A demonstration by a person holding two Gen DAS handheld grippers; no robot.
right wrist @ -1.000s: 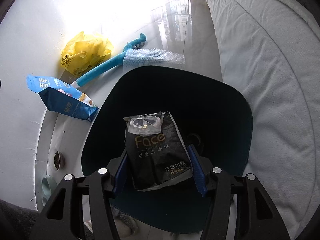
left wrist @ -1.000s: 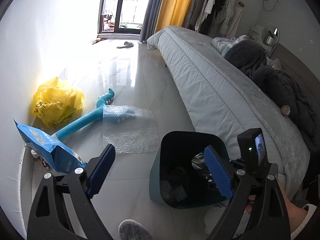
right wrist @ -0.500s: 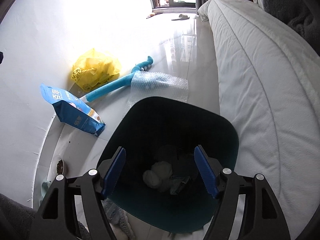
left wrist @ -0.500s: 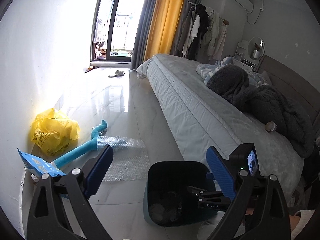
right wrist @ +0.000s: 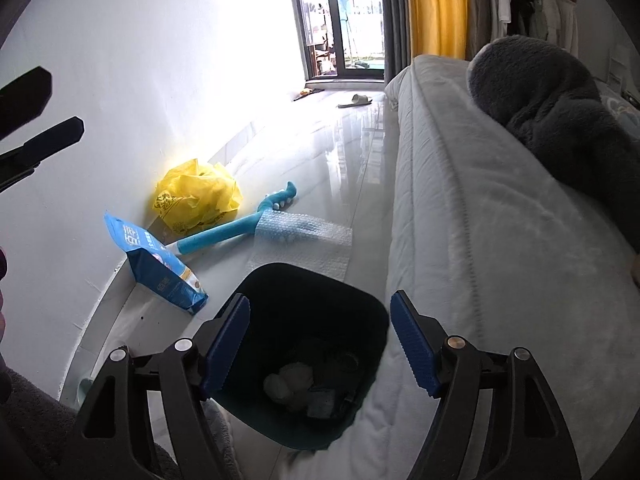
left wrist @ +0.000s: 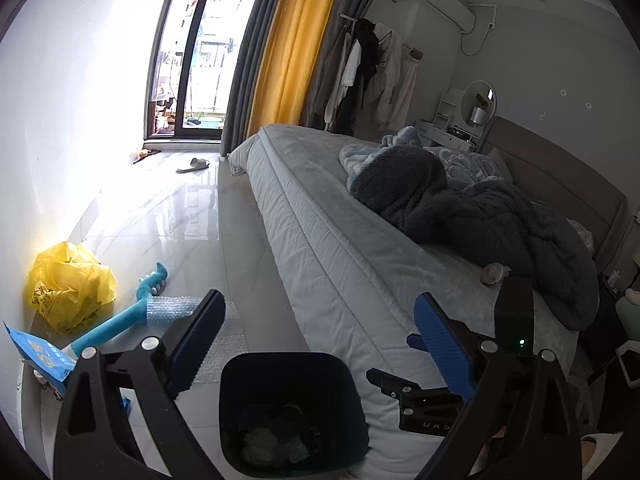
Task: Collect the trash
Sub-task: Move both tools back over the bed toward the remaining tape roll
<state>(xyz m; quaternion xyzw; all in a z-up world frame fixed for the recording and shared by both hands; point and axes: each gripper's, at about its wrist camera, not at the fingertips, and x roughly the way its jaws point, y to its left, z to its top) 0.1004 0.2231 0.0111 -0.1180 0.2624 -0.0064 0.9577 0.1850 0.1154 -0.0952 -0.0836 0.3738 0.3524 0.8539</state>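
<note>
Dark plastic marks the square waste bin point(right wrist: 304, 344) that stands on the glossy pale floor point(right wrist: 352, 152), tight against the side of the grey quilted bed point(right wrist: 460, 220). Crumpled white paper and dark packets can be seen at its bottom, so one deposit is judged done. The right tool point(right wrist: 320, 344) is held over the bin's mouth; its blue-padded jaws have just been opening and nothing is seen between them. The left tool point(left wrist: 316, 344) is spread wide, also empty, above the bin and the bed edge.

More rubbish is left on the floor, along the foot of the white wall. A crumpled yellow plastic bag point(right wrist: 198, 198) lies against the wall. A blue printed snack pouch point(right wrist: 154, 264) leans there, nearer the bin. A clear sheet of bubble wrap point(right wrist: 302, 244) is spread just beyond the bin's far rim, and a turquoise long-handled brush point(right wrist: 240, 228) lies partly under it; whether the brush counts as trash cannot be told.

The step in hand is judged to be the turn from a drop to the next pick. A tool would have to be lowered to the floor by the wall, the pouch being nearest. The thin sheet would call for a pinch at an edge.
</note>
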